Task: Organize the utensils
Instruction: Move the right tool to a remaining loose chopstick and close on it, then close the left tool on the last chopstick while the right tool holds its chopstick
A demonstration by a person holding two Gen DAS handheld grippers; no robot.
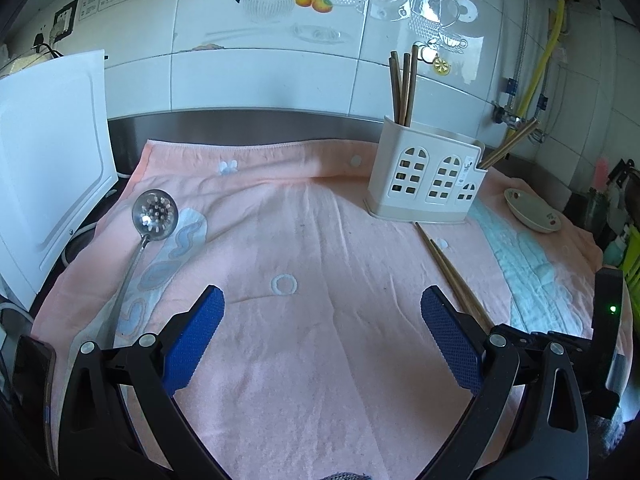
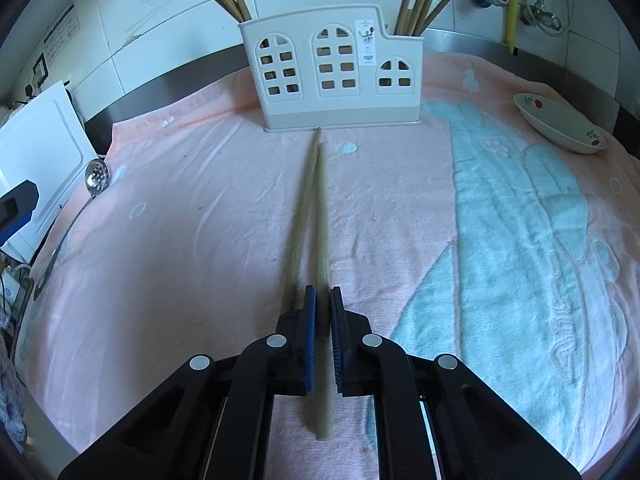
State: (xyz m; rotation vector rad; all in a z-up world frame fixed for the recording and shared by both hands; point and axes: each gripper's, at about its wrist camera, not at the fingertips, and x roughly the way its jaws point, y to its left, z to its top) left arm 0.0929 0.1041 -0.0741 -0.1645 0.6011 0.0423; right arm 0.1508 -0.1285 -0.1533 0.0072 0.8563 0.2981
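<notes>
From the left wrist, the left gripper (image 1: pixel 322 300) hangs wide open over the pink towel (image 1: pixel 304 360), holding nothing. The white utensil holder (image 1: pixel 424 176) stands at the towel's far edge with chopsticks upright in its left compartment (image 1: pixel 402 88) and more leaning out of its low right one (image 1: pixel 510 142). A slotted ladle (image 1: pixel 154 212) lies at the left; a small empty dish (image 1: pixel 532 210) sits to the right. From the right wrist, the right gripper (image 2: pixel 323 294) is clamped on a loose chopstick pair (image 2: pixel 314 208) lying on the towel, tips just before the holder's base (image 2: pixel 340 120).
</notes>
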